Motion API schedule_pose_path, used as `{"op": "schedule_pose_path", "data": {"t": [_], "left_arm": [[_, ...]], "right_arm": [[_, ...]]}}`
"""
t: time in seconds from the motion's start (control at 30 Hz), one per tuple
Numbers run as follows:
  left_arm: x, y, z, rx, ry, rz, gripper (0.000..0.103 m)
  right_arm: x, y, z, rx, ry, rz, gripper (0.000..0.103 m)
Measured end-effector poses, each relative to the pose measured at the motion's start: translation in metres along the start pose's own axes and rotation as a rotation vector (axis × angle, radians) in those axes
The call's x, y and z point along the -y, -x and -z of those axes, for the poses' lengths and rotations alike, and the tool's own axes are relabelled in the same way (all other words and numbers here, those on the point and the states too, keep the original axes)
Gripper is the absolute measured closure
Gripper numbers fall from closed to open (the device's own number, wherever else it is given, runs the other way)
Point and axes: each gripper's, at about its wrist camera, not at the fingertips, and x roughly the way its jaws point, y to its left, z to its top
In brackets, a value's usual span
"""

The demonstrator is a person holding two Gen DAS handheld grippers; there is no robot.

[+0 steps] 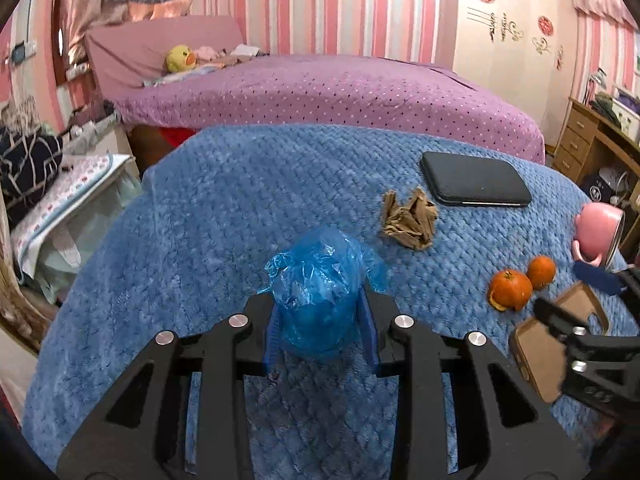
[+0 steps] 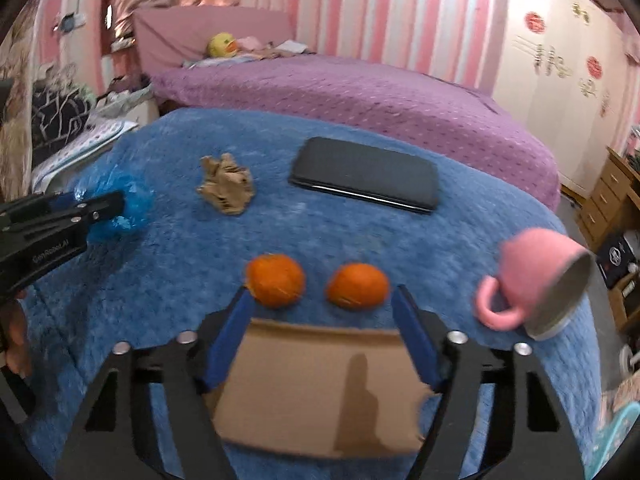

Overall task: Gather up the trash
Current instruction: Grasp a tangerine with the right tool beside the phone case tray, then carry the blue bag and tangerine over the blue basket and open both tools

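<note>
1. The left tongs stand narrow, clenched on a crumpled blue bag whose bulk bulges out between and ahead of the pads, above the blue blanket.
2. To the right of the bag lies a brown paper wad, apart from it, with bare blanket between.
3. A black phone lies just behind the wad, near the blanket's far edge, with the purple bed beyond.
4. Two orange peels sit side by side, apart, just past the right tongs' tips.
5. The right tongs stand about half open astride a cardboard piece; whether the pads press its edges I cannot tell.
6. A pink cup lies tipped near the blanket's right edge.
</note>
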Motion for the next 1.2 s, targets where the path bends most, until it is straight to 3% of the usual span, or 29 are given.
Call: {"op": "schedule_pose_path", "data": {"t": [0.17, 0.23, 0.27, 0.33, 0.5, 0.7, 0.9, 1.2], "left_arm": [[-0.002, -0.002, 0.001, -0.015, 0.008, -0.002, 0.072], [0.001, -0.002, 0.002, -0.019, -0.008, -0.016, 0.072], [0.004, -0.002, 0.002, -0.021, -0.020, -0.024, 0.072], [0.008, 0.000, 0.003, -0.021, -0.033, -0.033, 0.072], [0.024, 0.012, 0.005, -0.008, -0.026, -0.016, 0.072], [0.061, 0.040, 0.004, 0.048, -0.065, 0.016, 0.072], [0.092, 0.059, 0.006, 0.058, -0.074, 0.063, 0.072], [0.157, 0.090, 0.021, 0.073, -0.132, 0.117, 0.072]], "right_arm": [[-0.013, -0.025, -0.009, -0.064, 0.014, -0.034, 0.050], [-0.015, -0.037, -0.007, -0.098, 0.023, -0.062, 0.068], [-0.015, -0.036, -0.006, -0.091, 0.026, -0.069, 0.068], [-0.012, -0.025, -0.005, -0.047, 0.021, -0.076, 0.078], [0.011, 0.023, -0.003, 0.067, -0.007, -0.036, 0.079], [0.060, 0.079, 0.015, 0.137, -0.037, 0.066, 0.080], [0.115, 0.133, 0.047, 0.168, -0.109, 0.144, 0.080], [0.175, 0.168, 0.094, 0.167, -0.193, 0.224, 0.080]]}}
